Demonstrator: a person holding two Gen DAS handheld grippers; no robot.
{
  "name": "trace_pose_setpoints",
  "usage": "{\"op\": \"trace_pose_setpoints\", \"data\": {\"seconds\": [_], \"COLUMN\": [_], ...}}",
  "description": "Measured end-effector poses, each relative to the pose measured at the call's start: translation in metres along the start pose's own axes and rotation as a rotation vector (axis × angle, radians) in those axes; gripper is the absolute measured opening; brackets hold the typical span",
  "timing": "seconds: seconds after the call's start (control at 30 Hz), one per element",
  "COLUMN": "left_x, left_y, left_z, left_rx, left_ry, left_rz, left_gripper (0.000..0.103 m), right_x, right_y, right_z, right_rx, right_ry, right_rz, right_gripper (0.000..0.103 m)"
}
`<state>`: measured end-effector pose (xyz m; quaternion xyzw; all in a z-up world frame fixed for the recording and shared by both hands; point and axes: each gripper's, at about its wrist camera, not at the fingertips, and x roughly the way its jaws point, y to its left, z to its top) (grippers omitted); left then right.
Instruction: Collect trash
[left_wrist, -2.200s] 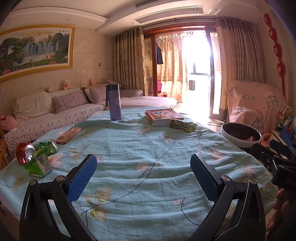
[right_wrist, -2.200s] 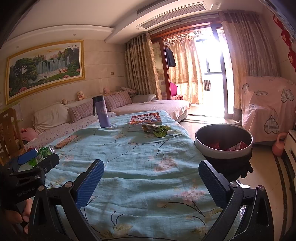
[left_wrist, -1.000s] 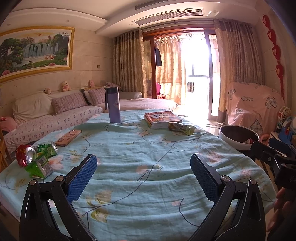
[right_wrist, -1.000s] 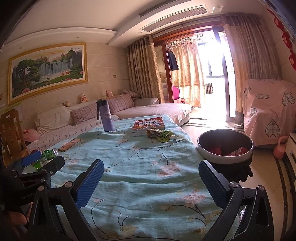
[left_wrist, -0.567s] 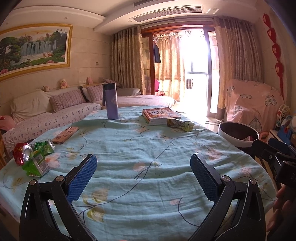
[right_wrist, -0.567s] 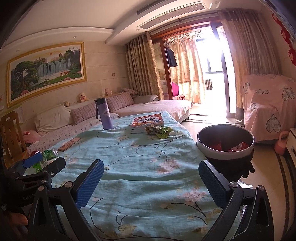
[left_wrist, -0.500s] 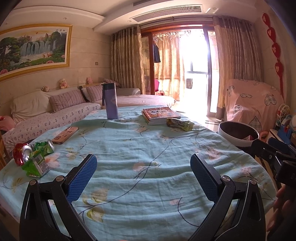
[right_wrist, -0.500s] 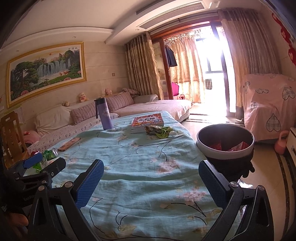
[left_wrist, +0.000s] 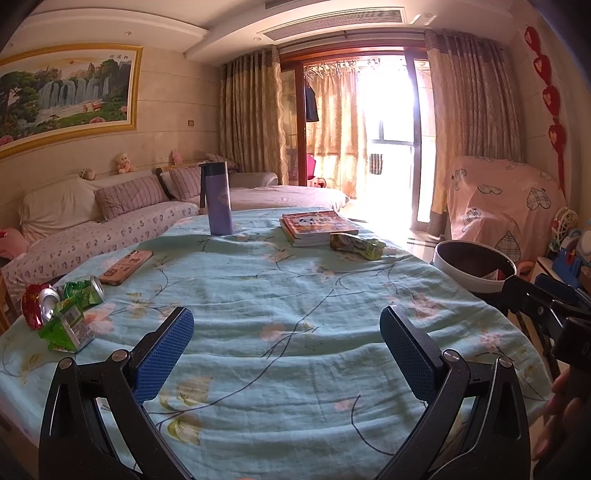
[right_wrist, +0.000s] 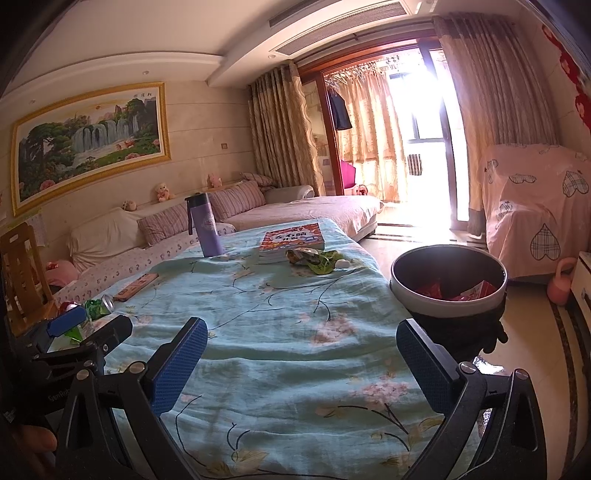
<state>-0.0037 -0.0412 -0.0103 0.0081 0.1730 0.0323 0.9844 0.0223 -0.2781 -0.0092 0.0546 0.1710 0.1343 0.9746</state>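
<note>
Bright sun pours through the glass balcony door (left_wrist: 391, 147), washing out the view beyond. Patterned beige curtains (left_wrist: 251, 118) hang on both sides of it, floor to ceiling. On the cream wall to the left, a gold-framed waterfall painting (left_wrist: 62, 99). Below it runs a long sofa (left_wrist: 92, 236) under a pale printed cover, striped cushions (left_wrist: 129, 195) leaning against its back, small plush toys (left_wrist: 122, 162) lined along the ledge above. An armchair (right_wrist: 535, 218) draped in pink, heart-patterned cloth sits at the right. Glossy tiled floor (right_wrist: 532, 332), vent (left_wrist: 332, 22) in the ceiling.
</note>
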Motion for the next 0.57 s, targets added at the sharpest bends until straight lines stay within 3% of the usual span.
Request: {"op": "trace_pose_setpoints", "data": {"seconds": [0.57], "left_x": [0.017], "left_y": [-0.004], "left_z": [0.019], "left_rx": [-0.002], "left_ry": [0.037], "left_rz": [-0.023], "left_gripper": [0.103], "right_x": [0.017], "right_y": [-0.013], "right_z": [0.018], "right_rx": [0.011], "right_ry": [0.053], "right_rz": [-0.027], "right_gripper": [0.103]}}
